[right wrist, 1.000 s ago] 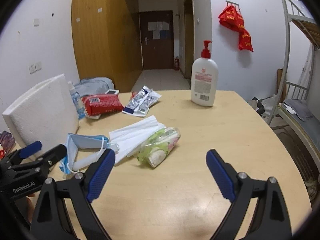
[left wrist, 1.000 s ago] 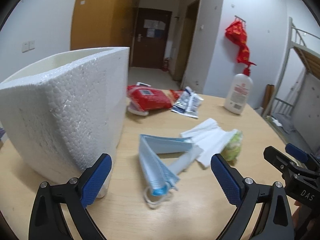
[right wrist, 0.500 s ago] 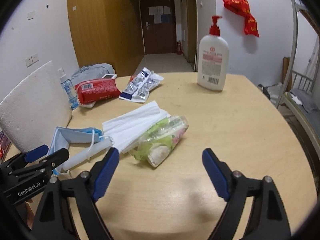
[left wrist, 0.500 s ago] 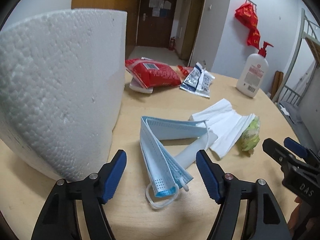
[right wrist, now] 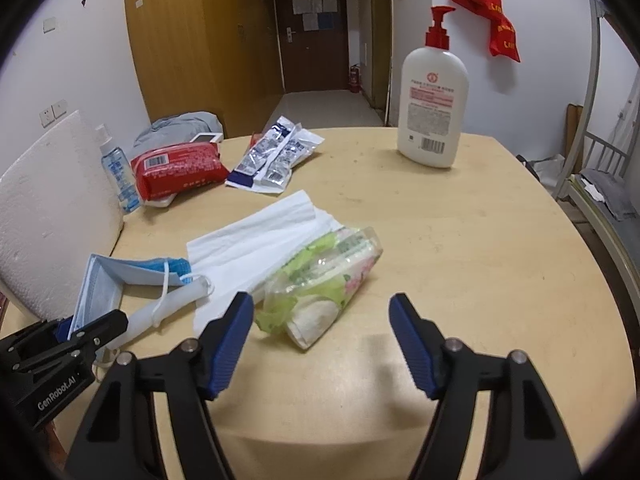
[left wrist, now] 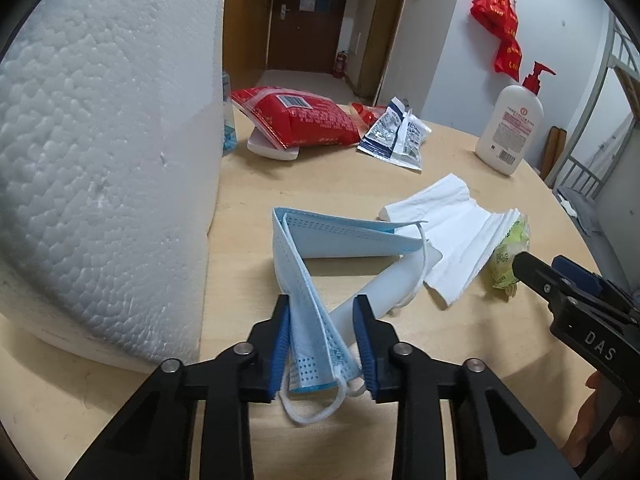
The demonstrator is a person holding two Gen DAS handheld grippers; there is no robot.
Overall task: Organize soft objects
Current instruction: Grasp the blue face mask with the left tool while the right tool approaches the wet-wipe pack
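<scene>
On the round wooden desk (right wrist: 460, 240), beside a foam box (left wrist: 104, 168), lies a limp, light face mask (left wrist: 316, 280); the left tongs (left wrist: 322, 340) are nearly closed around its folded end, a sound hold. The right tongs (right wrist: 322, 340) gape empty before a squashy tissue pack (right wrist: 324, 284).

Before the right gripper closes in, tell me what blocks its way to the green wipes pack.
Nothing visible: the right gripper is open, and the green wipes pack lies just ahead on bare table.
</scene>
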